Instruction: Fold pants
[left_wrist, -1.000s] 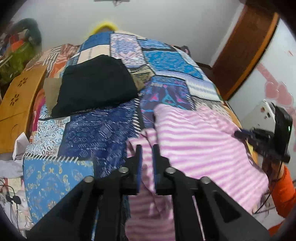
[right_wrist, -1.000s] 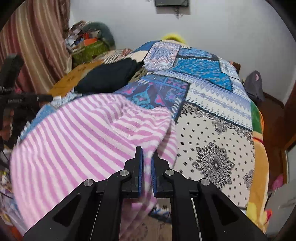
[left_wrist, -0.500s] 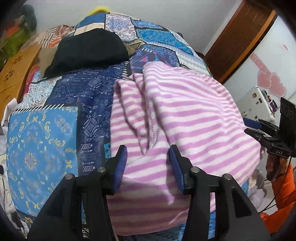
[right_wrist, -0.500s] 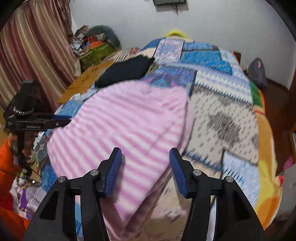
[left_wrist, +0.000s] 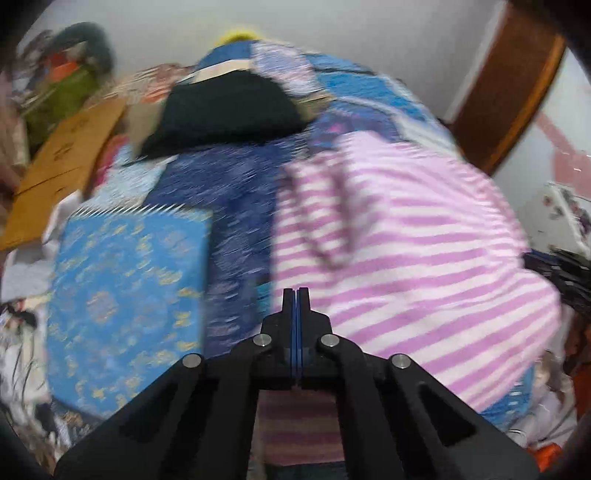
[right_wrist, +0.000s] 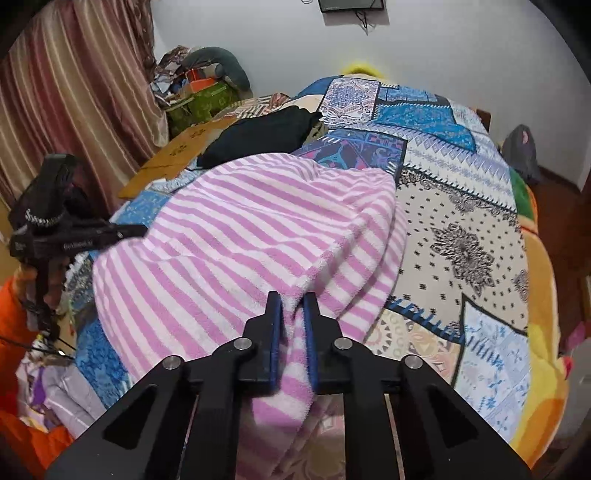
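The striped pants (right_wrist: 258, 236) are spread across the frame's centre on the quilt (right_wrist: 461, 229). Their edge is pinched by the right gripper (right_wrist: 292, 301); the left gripper (left_wrist: 296, 295), just closed, holds nothing.

Left tool (left_wrist: 296, 295) shut, empty, over pink-striped pants (left_wrist: 406, 240) on patchwork bedspread (left_wrist: 125, 277).

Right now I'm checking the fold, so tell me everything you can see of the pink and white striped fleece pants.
The pink and white striped fleece pants look soft and fluffy, and lie folded in layers on the patchwork bedspread, hanging over its near edge. The right gripper is shut on a bunched fold at the near right side. The left gripper is shut with nothing between its pads, above the near left edge. A folded black garment lies apart, farther back.
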